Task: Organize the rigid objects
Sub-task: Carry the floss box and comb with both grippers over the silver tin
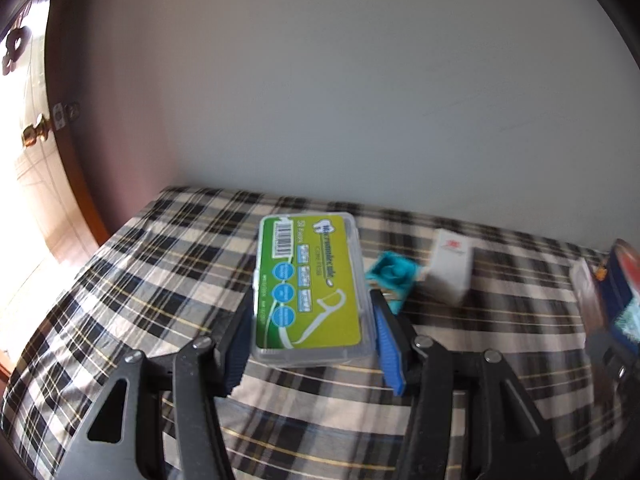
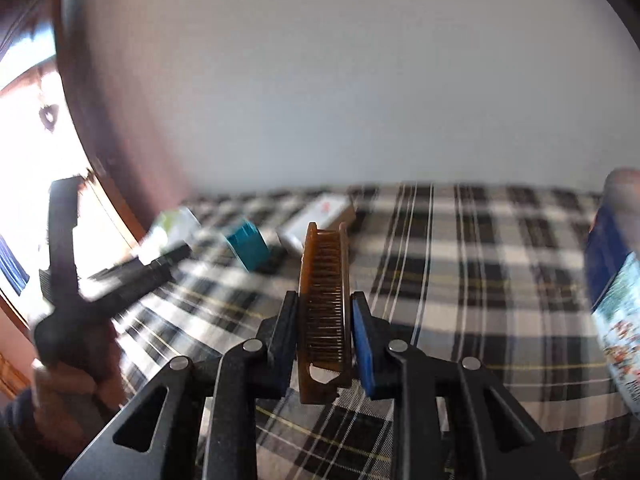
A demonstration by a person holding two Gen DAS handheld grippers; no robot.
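My left gripper point(image 1: 310, 300) is shut on a clear plastic box of dental floss picks point(image 1: 310, 286) with a green and yellow label, held flat above the plaid cloth point(image 1: 160, 280). My right gripper point(image 2: 324, 300) is shut on a brown folding comb point(image 2: 325, 308), which stands on edge between the blue pads with its teeth facing the camera. In the right wrist view the left gripper point(image 2: 160, 256) shows blurred at the left, a hand below it, the floss box point(image 2: 172, 224) at its tip.
A teal box point(image 1: 394, 276) and a white box point(image 1: 452, 266) lie on the cloth behind the floss box; both show again as teal box point(image 2: 248, 248) and white box point(image 2: 316, 220). A blue printed package point(image 2: 616, 292) stands at the right edge. A wooden door point(image 1: 40, 132) is at left.
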